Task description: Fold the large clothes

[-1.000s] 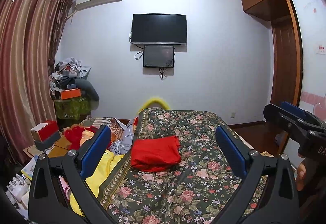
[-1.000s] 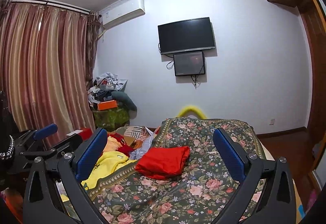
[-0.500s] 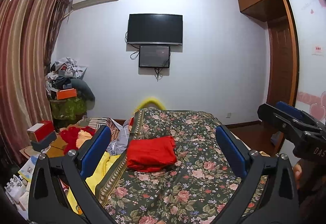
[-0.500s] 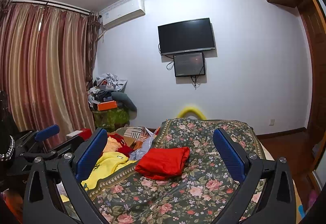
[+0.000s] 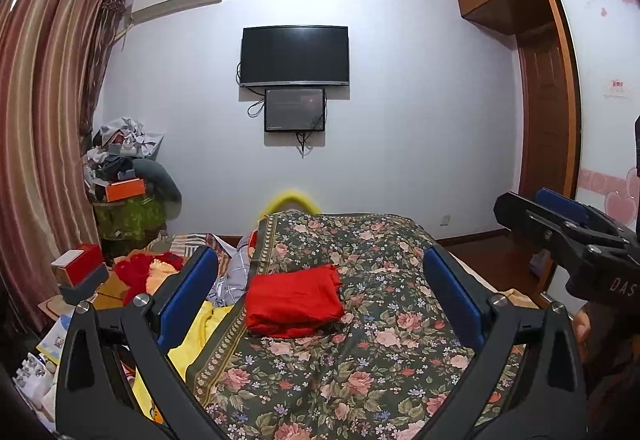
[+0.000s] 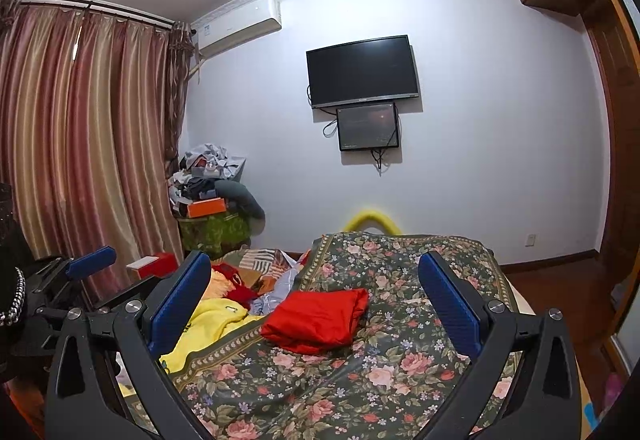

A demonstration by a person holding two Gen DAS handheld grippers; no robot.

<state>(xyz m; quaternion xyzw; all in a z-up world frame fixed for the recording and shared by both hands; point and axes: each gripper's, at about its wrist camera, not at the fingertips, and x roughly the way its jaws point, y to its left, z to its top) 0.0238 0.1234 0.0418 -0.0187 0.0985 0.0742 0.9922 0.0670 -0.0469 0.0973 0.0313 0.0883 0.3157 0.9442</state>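
Red garment: one folded red garment (image 5: pixel 294 298) (image 6: pixel 318 314) lies flat on the floral bedspread (image 5: pixel 360 352) (image 6: pixel 360 372), near its left edge.
Grippers: two, each with two blue-padded fingers.
Left gripper (image 5: pixel 320 298): jaws spread wide, nothing between them, raised above the bed; the folded garment shows through the gap, ahead and lower, closer to the left finger. In the right wrist view the left gripper (image 6: pixel 80 272) appears at the far left, apart from the garment.
Right gripper (image 6: pixel 314 302): jaws spread wide, nothing held; the garment shows ahead between its fingers, untouched. In the left wrist view the right gripper (image 5: pixel 560 224) sits at the right edge, with part of a hand (image 5: pixel 582 328) behind it.
Loose clothes: a heap left of the bedspread, with one yellow garment (image 5: pixel 196 336) (image 6: pixel 208 324) nearest, red and pale grey pieces behind it; exact count cannot be told.
Screens: two on the far wall, a television (image 5: pixel 294 55) (image 6: pixel 362 71) and a smaller screen (image 5: pixel 294 109) (image 6: pixel 368 126) just below it.
Boxes: one orange box (image 5: pixel 125 189) (image 6: pixel 207 206) on the corner pile; one red box (image 5: pixel 78 265) beside the curtain (image 5: pixel 40 128).
Contents: both boxes are closed, so cannot tell.
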